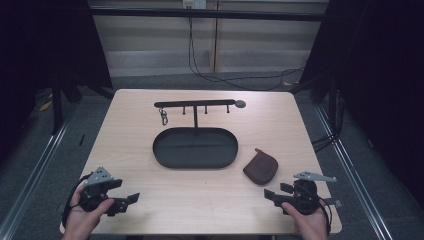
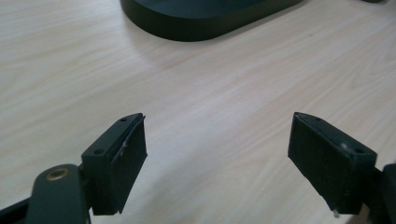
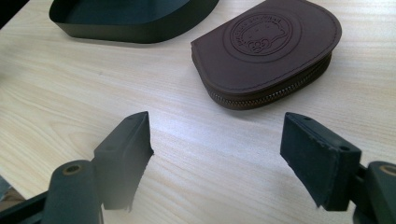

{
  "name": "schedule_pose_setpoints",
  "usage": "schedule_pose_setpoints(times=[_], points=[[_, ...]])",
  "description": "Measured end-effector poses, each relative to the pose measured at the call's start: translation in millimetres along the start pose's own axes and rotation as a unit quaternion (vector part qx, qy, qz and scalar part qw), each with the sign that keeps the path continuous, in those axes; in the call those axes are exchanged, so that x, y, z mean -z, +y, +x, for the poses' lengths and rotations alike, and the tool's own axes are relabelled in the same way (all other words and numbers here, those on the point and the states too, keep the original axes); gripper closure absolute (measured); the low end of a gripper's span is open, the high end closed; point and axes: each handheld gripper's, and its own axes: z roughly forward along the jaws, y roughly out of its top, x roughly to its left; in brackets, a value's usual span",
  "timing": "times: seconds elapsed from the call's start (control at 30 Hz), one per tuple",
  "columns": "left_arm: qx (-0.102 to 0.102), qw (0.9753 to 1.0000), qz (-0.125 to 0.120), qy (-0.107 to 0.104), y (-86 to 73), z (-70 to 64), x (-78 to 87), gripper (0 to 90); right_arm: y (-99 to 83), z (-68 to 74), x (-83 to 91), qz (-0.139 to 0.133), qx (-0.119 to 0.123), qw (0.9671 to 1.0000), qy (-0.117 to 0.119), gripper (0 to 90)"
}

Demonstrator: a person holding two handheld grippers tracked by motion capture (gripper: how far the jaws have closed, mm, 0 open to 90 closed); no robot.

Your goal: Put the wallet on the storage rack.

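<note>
Both grippers spread and empty over the near table edge: left gripper (image 1: 131, 201) at near left, right gripper (image 1: 268, 195) just near of the brown zip pouch (image 1: 260, 168).

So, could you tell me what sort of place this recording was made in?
Probably a lab or studio recording booth: a light wooden table stands between dark curtains, with cables trailing across grey floor, and staged props, a key rack with tray and brown pouch.
</note>
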Motion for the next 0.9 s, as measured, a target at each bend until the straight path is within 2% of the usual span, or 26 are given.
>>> schedule_pose_setpoints(times=[0.13, 0.17, 0.27, 0.33, 0.4, 0.47, 0.53, 0.6, 0.63, 0.7, 0.8, 0.9], points=[[0.015, 0.9996, -0.016, -0.016, -7.9, -2.4, -0.8, 19.3, 6.1, -5.5, -0.2, 0.010, -0.009, 0.9999, 0.010, 28.1], [0.009, 0.9998, -0.016, -0.011, -8.9, -2.0, -0.9, 19.3, 8.6, -6.3, -0.8, 0.015, -0.007, 0.9998, 0.014, 28.5], [0.018, 0.9996, -0.017, -0.017, -13.8, -0.3, -3.9, 19.4, 16.7, -6.7, -3.8, 0.016, -0.002, 0.9997, 0.018, 30.5], [0.013, 0.9998, -0.010, -0.015, -17.0, -0.1, -5.0, 19.4, 22.8, -5.8, -7.4, 0.027, 0.007, 0.9994, 0.020, 30.5], [0.018, 0.9996, -0.010, -0.017, -18.9, 0.6, -5.7, 19.3, 29.4, -4.8, -11.1, 0.040, 0.023, 0.9988, 0.014, 30.6], [0.015, 0.9998, -0.007, -0.014, -18.8, 0.8, -7.2, 19.3, 35.5, -4.4, -13.3, 0.052, 0.020, 0.9983, 0.018, 30.8], [0.007, 0.9998, -0.001, -0.019, -17.9, 0.5, -8.9, 19.3, 41.7, -4.6, -14.3, 0.074, 0.025, 0.9969, 0.012, 31.3], [0.006, 0.9997, -0.006, -0.025, -17.4, -0.4, -8.6, 19.4, 48.1, -6.7, -15.1, 0.094, 0.022, 0.9952, 0.015, 29.5], [0.003, 0.9996, -0.004, -0.026, -17.1, -0.6, -8.5, 19.4, 51.6, -7.5, -15.4, 0.100, 0.021, 0.9946, 0.012, 27.9], [0.008, 0.9997, -0.008, -0.024, -17.3, -0.8, -8.0, 19.3, 59.0, -9.3, -16.0, 0.108, 0.022, 0.9939, 0.003, 27.6], [0.014, 0.9996, 0.010, -0.022, -17.7, 1.1, -11.6, 19.3, 70.8, -11.7, -19.8, 0.112, 0.016, 0.9936, -0.003, 25.5], [0.014, 0.9995, 0.013, -0.026, -17.3, 2.5, -12.1, 19.4, 79.9, -11.2, -26.6, 0.133, 0.021, 0.9908, -0.013, 21.7]])
